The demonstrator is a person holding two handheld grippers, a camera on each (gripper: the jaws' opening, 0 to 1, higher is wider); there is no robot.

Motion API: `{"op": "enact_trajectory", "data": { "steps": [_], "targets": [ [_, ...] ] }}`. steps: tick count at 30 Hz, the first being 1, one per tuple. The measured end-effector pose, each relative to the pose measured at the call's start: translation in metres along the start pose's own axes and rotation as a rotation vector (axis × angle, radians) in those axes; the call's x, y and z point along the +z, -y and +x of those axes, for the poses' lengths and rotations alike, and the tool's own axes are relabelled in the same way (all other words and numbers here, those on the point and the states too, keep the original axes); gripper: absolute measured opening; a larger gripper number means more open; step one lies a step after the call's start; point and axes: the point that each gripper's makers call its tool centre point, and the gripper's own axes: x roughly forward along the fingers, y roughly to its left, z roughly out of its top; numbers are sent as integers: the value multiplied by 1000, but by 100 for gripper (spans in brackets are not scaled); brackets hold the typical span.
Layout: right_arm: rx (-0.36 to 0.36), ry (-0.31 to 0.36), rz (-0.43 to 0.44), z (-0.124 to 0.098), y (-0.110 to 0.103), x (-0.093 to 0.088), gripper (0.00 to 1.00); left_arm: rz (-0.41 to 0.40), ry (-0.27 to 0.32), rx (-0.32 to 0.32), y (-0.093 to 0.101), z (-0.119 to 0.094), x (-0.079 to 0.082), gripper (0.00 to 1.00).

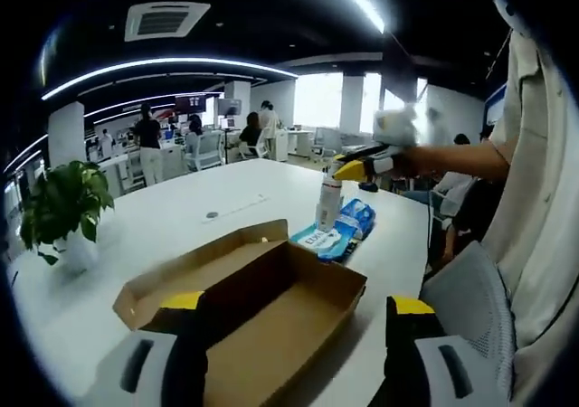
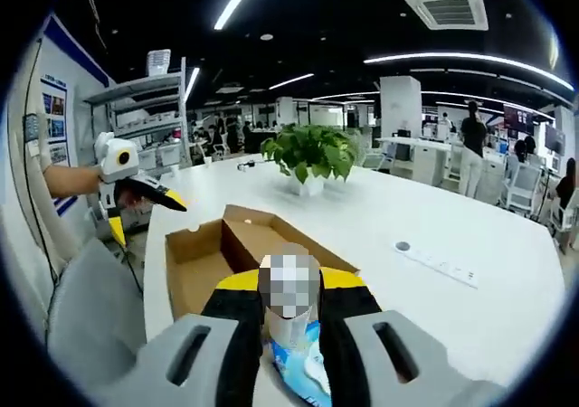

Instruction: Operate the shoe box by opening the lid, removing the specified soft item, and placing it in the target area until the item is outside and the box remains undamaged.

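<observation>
The brown cardboard shoe box [image 1: 271, 307] lies open on the white table [image 1: 181, 199], its lid flap folded back, and its inside looks bare. My left gripper [image 1: 294, 348] stands open, its jaws wide apart at the box's near end. A blue soft packet [image 1: 339, 231] lies on the table beyond the box, beside an upright white bottle [image 1: 327, 203]. My right gripper [image 1: 348, 167] hovers at the bottle's top. In the right gripper view the bottle [image 2: 289, 321] fills the gap at my right gripper [image 2: 291, 294], with the blue packet [image 2: 303, 366] below and the box [image 2: 226, 253] behind.
A potted plant [image 1: 63, 203] [image 2: 312, 154] stands on the table past the box. A grey mesh chair [image 1: 470, 289] [image 2: 90, 317] sits at the table's edge by the person. A round socket [image 2: 403, 246] is set in the tabletop. People and desks are far off.
</observation>
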Motion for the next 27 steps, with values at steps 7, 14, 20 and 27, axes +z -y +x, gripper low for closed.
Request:
{"op": "enact_trajectory", "data": {
  "steps": [7, 14, 20, 27],
  "targets": [
    [-40, -16, -12, 10, 39, -11, 19, -35, 17, 69, -9, -11, -2, 91],
    [-72, -42, -15, 22, 70, -26, 19, -60, 11, 117, -14, -22, -8, 97],
    [-75, -86, -30, 33, 89, -44, 19, -89, 7, 161, -21, -29, -13, 99],
    [-79, -118, -32, 41, 104, -61, 19, -110, -13, 186, -23, -34, -22, 99]
  ]
}}
